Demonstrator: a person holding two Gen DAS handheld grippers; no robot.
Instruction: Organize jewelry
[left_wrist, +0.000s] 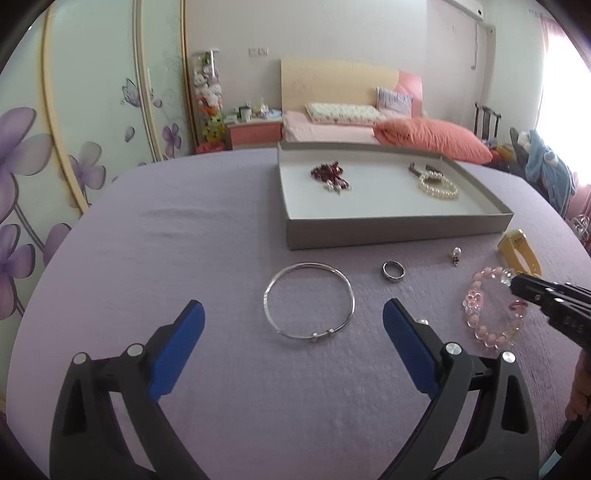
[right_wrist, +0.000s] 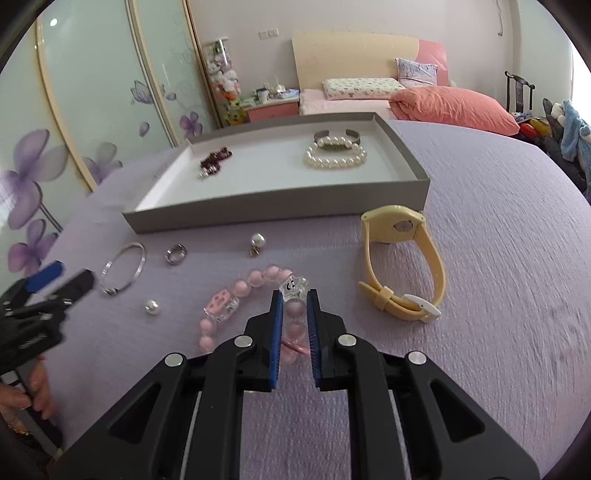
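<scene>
The right gripper has its jaws clamped on the pink bead bracelet, likely bound for the tray, while the left gripper, jaws apart, frames the silver bangle, presumably next

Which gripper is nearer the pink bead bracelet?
Right. The right gripper is shut on the pink bead bracelet, beads between its pads. The left gripper is open, off to the bracelet's side, facing the silver bangle.
</scene>
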